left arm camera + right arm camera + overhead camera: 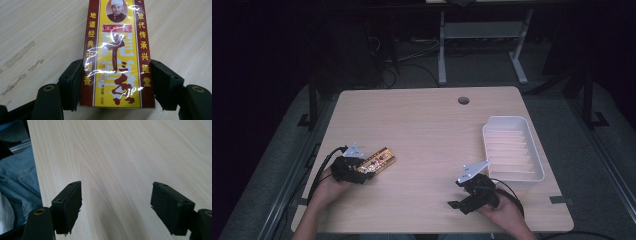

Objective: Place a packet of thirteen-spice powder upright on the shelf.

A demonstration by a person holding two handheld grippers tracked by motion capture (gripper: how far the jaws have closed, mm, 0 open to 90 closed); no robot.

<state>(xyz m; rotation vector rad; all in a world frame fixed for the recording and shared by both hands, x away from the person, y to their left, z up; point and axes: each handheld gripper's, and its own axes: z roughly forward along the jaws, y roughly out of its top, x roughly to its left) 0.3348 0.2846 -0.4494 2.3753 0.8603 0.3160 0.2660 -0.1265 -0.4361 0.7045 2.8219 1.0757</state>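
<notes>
Overhead, the left claw (pixel 362 172) sat at the near-left of the counter (pixel 427 125), its jaws around the near end of a yellow-and-red packet (pixel 379 160) lying flat there. The right claw (pixel 459 197) rested near the front edge, just beside a white tray (pixel 538 160).

Along the left claw (pixel 116 82), both pads touched the packet's (pixel 117 57) long sides, clamping it.

Along the right claw (pixel 116 207), the jaws stood wide apart over bare counter (pixel 125 157), with a denim-clad leg (pixel 17 182) past the edge.
</notes>
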